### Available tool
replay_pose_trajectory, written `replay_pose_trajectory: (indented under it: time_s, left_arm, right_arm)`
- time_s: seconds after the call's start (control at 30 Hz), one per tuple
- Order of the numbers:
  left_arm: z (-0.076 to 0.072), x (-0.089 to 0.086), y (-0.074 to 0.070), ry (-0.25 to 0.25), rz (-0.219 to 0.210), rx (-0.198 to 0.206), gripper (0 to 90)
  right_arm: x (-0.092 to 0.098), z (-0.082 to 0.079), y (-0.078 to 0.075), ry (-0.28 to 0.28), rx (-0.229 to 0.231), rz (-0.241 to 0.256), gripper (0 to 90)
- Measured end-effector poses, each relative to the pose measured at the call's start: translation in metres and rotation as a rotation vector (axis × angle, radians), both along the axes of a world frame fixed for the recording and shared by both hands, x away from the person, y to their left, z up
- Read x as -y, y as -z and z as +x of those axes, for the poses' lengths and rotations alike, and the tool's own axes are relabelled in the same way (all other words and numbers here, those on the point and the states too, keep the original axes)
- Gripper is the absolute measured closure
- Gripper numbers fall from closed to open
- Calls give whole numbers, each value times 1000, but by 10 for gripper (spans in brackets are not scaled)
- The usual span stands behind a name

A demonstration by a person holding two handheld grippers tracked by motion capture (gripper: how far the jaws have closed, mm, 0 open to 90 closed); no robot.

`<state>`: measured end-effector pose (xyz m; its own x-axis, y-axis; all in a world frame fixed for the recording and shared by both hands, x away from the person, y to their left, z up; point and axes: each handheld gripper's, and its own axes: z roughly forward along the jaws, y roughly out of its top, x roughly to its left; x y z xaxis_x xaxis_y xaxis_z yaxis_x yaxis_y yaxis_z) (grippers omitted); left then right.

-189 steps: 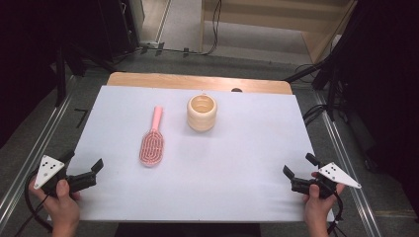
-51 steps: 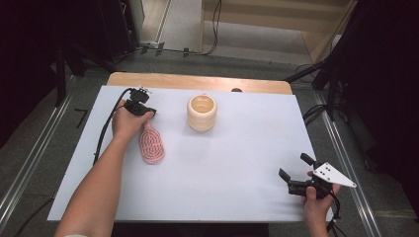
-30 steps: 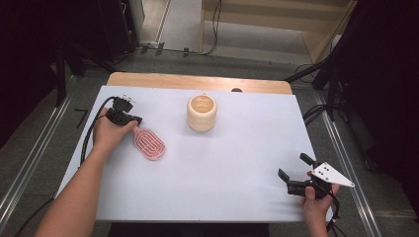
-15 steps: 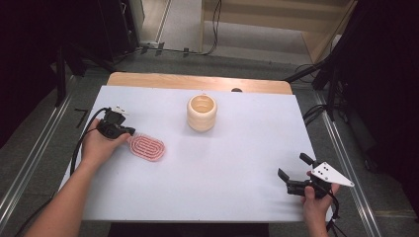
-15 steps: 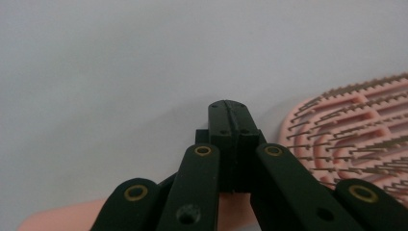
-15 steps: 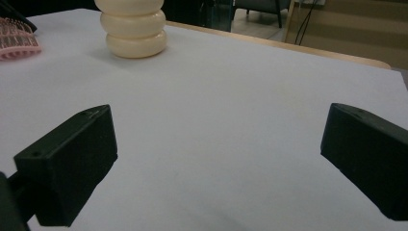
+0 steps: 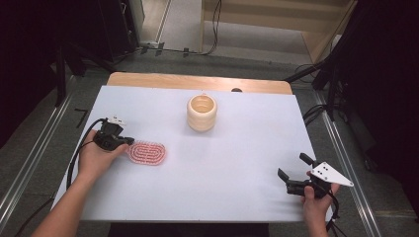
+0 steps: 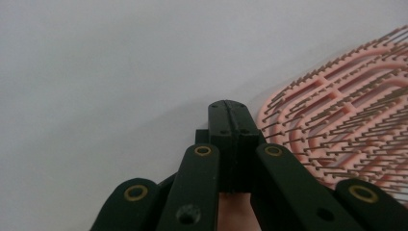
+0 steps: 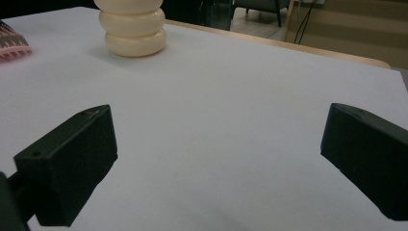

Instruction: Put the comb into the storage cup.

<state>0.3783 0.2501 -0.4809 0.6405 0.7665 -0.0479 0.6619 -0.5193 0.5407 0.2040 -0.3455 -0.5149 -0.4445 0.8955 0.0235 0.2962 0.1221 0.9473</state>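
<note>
A pink hairbrush (image 7: pixel 147 152) lies bristles up on the left half of the white table (image 7: pixel 247 148), its head pointing right. My left gripper (image 7: pixel 121 140) is at the handle end, jaws pressed together on the handle, which the hand mostly hides. In the left gripper view the left gripper (image 8: pixel 230 110) is shut, with the hairbrush (image 8: pixel 346 130) head just to its right. A cream ribbed cup (image 7: pixel 202 112) stands upright at the middle back. My right gripper (image 7: pixel 295 174) hovers open near the front right corner. From the right gripper (image 9: pixel 216 163), the cup (image 9: pixel 131 26) and the hairbrush (image 9: pixel 12 41) lie far off.
A wooden strip (image 7: pixel 197 81) runs along the table's far edge. Metal rails (image 7: pixel 29 168) flank both sides. Bare white surface stretches between the brush, the cup and the right gripper.
The left hand has drawn the brush leftward and toward the person, turning it until its head points right. The right gripper has stayed in place, open.
</note>
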Motion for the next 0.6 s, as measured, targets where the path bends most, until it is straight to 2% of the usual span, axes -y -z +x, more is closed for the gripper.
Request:
replay_pose_trajectory:
  time_s: [0.1,0.17,0.33,0.37,0.47,0.6]
  left_arm:
    - [-7,-1,-1,18,-1,-15,900]
    - [-9,-3,-4,19,13,2,900]
    - [-7,-26,-11,-24,59,28,900]
    - [-8,-30,-12,-30,51,27,900]
    - [-10,-43,-11,-42,58,9,900]
    - [-17,-52,-10,-39,47,-13,900]
  right_arm:
    - [0,0,0,0,0,0,0]
    - [0,0,0,0,1,-1,0]
    - [0,0,0,2,0,-1,0]
    - [0,0,0,1,0,0,0]
    - [0,0,0,2,1,-1,0]
    - [0,0,0,1,-2,-6,0]
